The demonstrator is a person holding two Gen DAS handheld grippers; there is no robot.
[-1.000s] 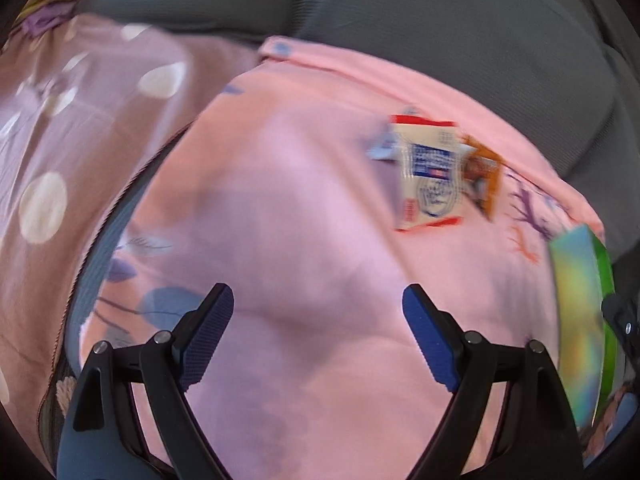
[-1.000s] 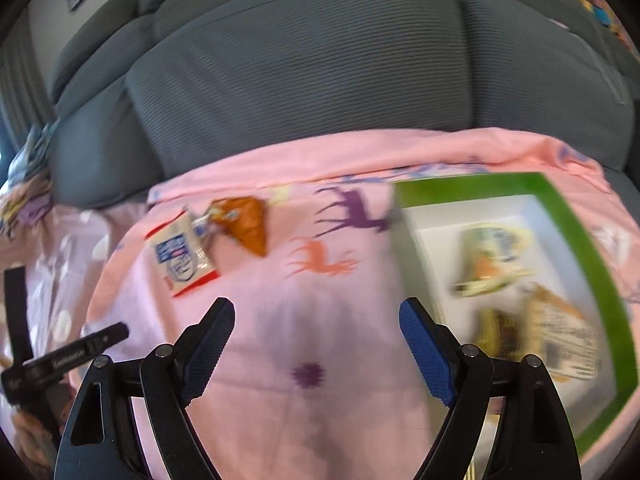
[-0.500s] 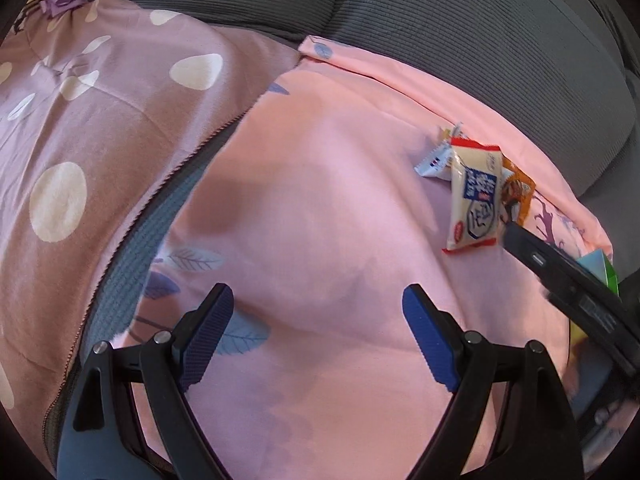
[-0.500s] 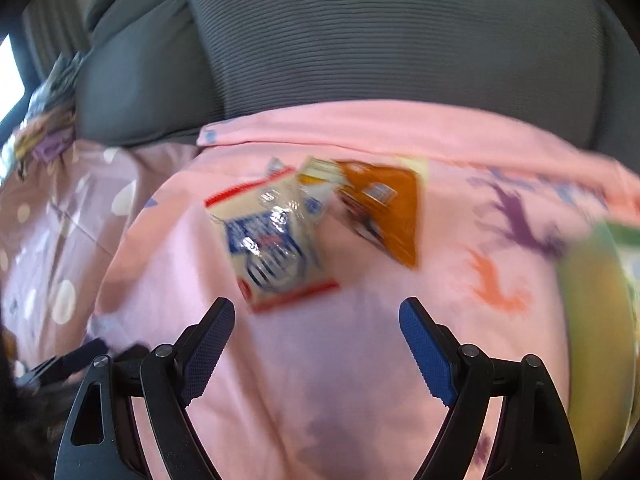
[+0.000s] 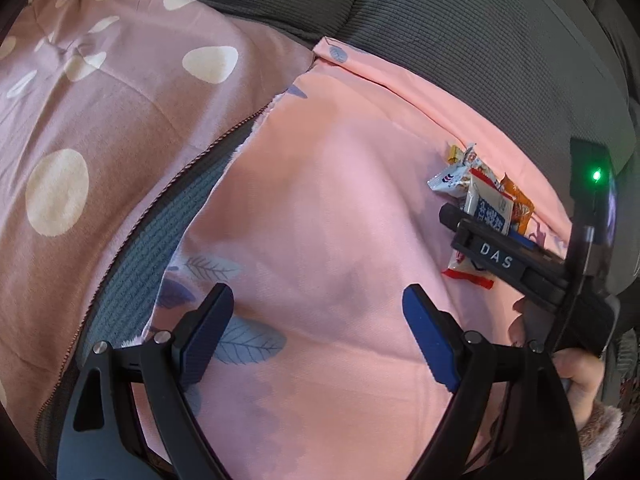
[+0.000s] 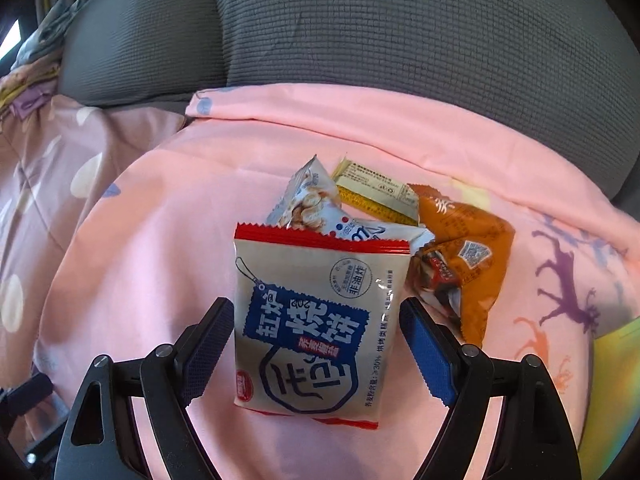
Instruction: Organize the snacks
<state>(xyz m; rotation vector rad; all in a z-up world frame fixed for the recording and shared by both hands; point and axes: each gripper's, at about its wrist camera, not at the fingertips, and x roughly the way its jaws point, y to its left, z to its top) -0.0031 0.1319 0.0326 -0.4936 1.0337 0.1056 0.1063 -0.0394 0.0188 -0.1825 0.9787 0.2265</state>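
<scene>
A white snack packet with red edges and a blue label (image 6: 316, 324) lies on the pink sheet (image 6: 168, 216). My right gripper (image 6: 316, 344) is open, its blue pads either side of that packet, close to both edges. Behind the packet lie a small white packet (image 6: 308, 200), a yellow packet (image 6: 376, 196) and an orange packet (image 6: 464, 248). My left gripper (image 5: 316, 340) is open and empty over bare pink sheet. In the left wrist view the snack pile (image 5: 484, 196) lies at the right, partly hidden by the right gripper's body (image 5: 516, 264).
Grey sofa cushions (image 6: 400, 32) rise behind the sheet. A mauve spotted quilt (image 5: 100, 120) lies to the left. A green-edged box corner (image 6: 616, 380) shows at the far right of the right wrist view.
My right gripper has moved left and forward from the box to the snack pile, and now straddles the white packet. My left gripper has drifted left; the right gripper has entered its view.
</scene>
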